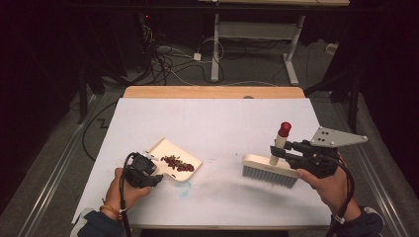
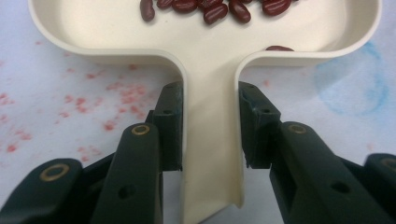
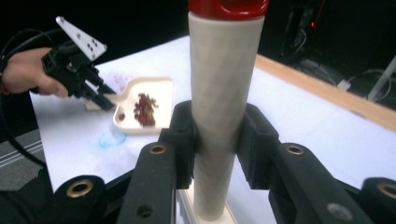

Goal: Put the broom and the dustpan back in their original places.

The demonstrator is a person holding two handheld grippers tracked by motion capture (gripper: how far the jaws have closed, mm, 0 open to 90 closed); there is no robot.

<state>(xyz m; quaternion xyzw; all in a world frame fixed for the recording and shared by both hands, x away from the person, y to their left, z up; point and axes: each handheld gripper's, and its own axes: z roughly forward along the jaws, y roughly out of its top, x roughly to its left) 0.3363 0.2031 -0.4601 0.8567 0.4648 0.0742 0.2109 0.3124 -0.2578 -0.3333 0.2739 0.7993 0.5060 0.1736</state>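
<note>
Sweeping beans (image 1: 178,163) into dustpan (image 1: 174,149) | left tool (image 1: 154,176) clenched on dustpan handle, near-left desk (image 1: 222,118) | right tool (image 1: 282,150) grasping brush (image 1: 269,170), near-right, apart | next: check for strays, set brush down

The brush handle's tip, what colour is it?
Red, capping the cream brush handle; the tip shows best in the high view.

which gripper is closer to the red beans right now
Left. The left gripper is clamped on the handle of the dustpan that holds the beans. The right gripper holds the brush well off to the side.
</note>
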